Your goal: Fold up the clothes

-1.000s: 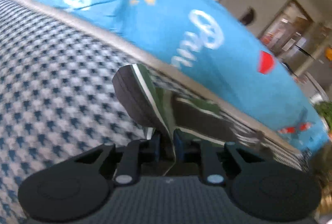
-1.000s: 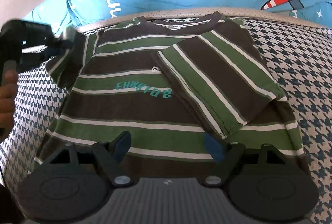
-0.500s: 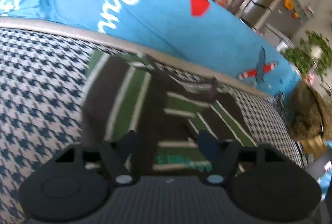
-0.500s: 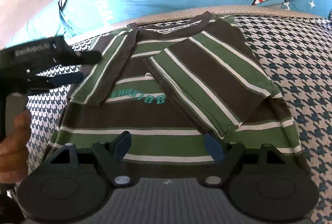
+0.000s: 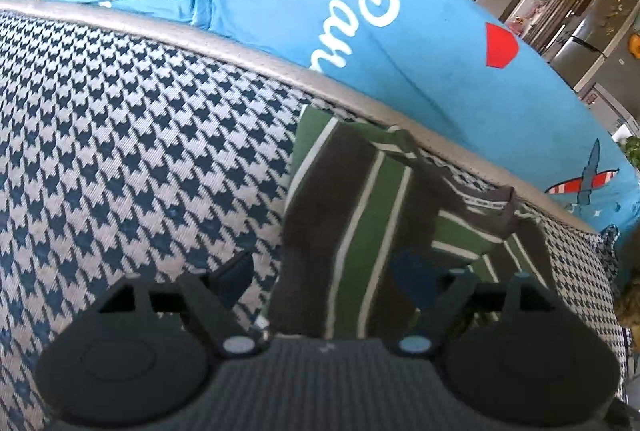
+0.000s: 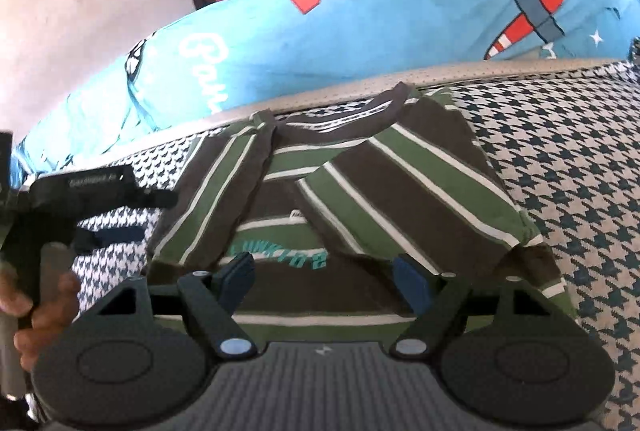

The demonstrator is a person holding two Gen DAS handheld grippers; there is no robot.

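In my left wrist view, the striped shirt point(image 5: 352, 223) lies on the checked cushion point(image 5: 140, 159), toward 4 o'clock. My left gripper point(image 5: 324, 279) is open wide and holds nothing; one finger is over the cushion, the other over the shirt.

In my right wrist view, both sleeves are folded in over the chest. The right sleeve point(image 6: 408, 191) lies at 1 o'clock, the left sleeve point(image 6: 212, 199) at 10 o'clock. My right gripper point(image 6: 324, 279) is open and empty too. I think the bottom part needs folding up next.
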